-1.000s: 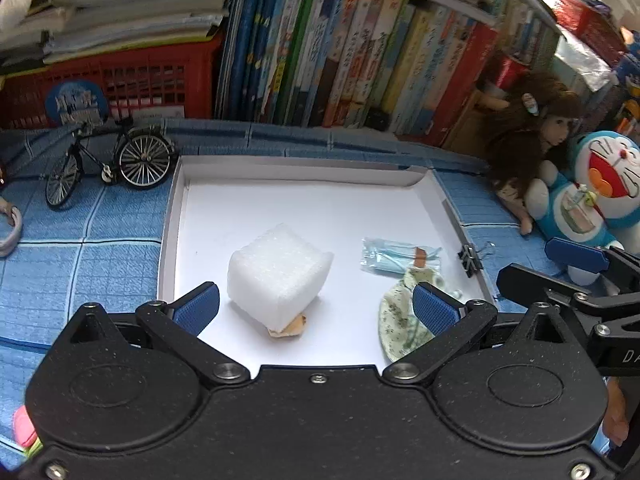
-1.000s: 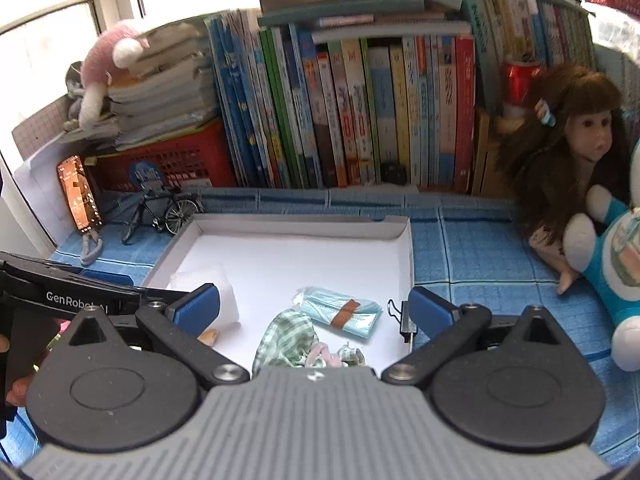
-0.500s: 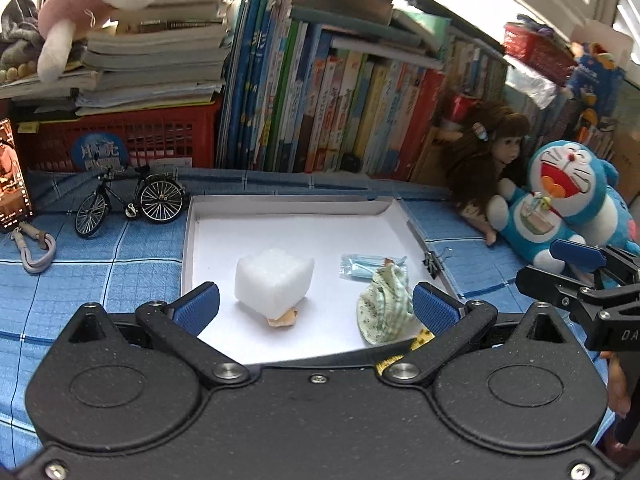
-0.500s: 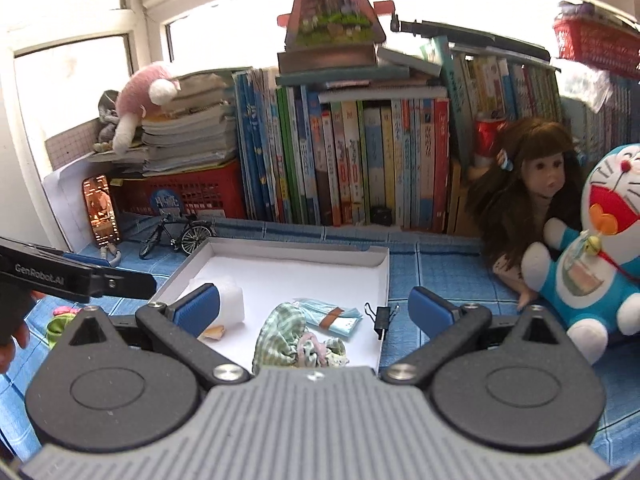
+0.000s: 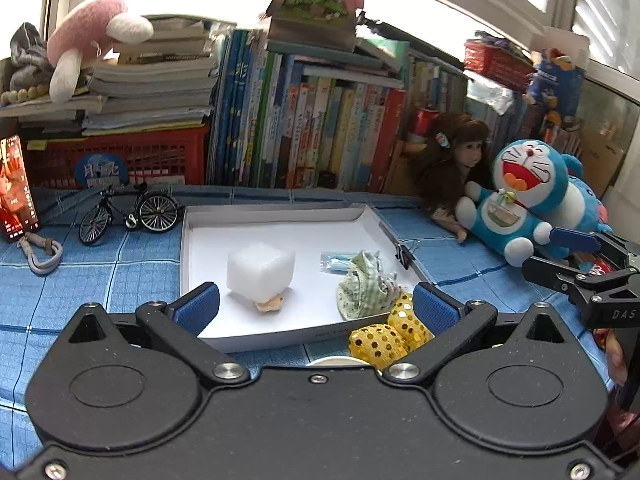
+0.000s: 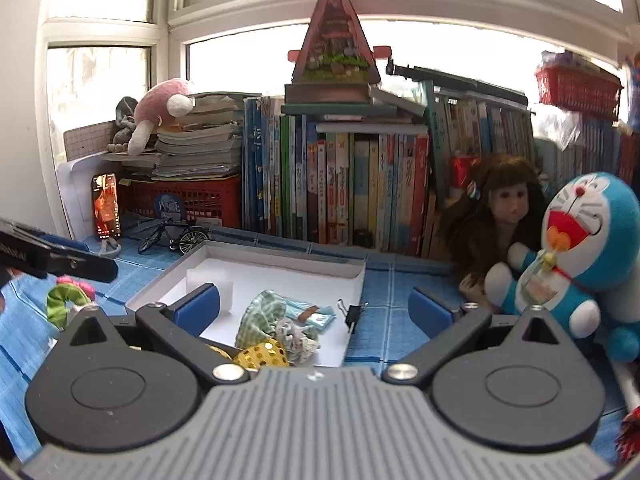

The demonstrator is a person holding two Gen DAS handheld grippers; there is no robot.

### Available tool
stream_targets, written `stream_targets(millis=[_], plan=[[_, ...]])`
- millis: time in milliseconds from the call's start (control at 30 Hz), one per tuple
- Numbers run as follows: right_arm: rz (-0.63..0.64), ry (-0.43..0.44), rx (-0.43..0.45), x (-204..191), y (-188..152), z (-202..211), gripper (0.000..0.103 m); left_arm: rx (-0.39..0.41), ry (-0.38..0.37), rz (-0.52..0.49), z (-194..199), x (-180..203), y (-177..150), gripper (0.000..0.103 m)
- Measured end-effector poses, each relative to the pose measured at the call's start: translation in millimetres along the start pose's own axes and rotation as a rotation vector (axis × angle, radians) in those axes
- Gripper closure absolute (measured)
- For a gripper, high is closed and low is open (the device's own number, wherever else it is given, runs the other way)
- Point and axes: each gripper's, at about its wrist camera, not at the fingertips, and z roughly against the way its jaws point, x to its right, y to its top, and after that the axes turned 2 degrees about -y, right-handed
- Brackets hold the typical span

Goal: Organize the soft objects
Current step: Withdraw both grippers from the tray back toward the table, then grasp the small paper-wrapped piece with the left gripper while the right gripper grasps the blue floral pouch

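Nearest: left gripper (image 5: 316,306) w/ blue pads spread wide, nothing between; right gripper (image 6: 314,306) likewise spread, empty. Just ahead, gold sequin scrunchie (image 5: 390,330) on blue cloth at near edge of white tray (image 5: 280,216). In tray: green floral cloth (image 5: 362,286) near right, white foam block (image 5: 260,270) at centre, teal packet (image 5: 334,262) behind cloth (partly hidden). Farther: blue plush (image 5: 532,196) & doll (image 5: 456,168) right of tray, books (image 5: 320,136) at back

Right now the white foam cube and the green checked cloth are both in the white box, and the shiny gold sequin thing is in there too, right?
Not quite. The gold sequin thing lies outside the white box, by its near edge, as the left wrist view shows. The white foam cube and green checked cloth are inside.
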Motion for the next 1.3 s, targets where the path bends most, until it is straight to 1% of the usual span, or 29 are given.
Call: stream_targets(millis=[100, 233, 400, 600, 833, 1067, 1300], plan=[[0.004, -0.004, 0.006, 0, -8, 7, 0.0, 0.032, 0.003, -0.011, 10, 2, -10, 0.0], [0.011, -0.019, 0.009, 3, -20, 13, 0.0, 0.05, 0.003, -0.019, 21, 3, -24, 0.0], [0.023, -0.045, 0.013, 6, -35, 20, 0.0, 0.089, 0.027, -0.041, 34, 3, -40, 0.0], [0.028, -0.081, 0.015, 12, -52, 26, 0.0, 0.113, 0.043, -0.041, 47, 0, -58, 0.0], [0.012, -0.113, 0.003, 18, -70, 30, 0.0, 0.14, 0.085, -0.028, 55, -5, -81, 0.0], [0.002, -0.146, -0.007, 22, -87, 30, 0.0, 0.166, 0.144, -0.047, 62, -8, -103, 0.0], [0.003, -0.161, -0.016, 23, -104, 30, 0.0, 0.173, 0.178, -0.019, 65, -16, -123, 0.0]])
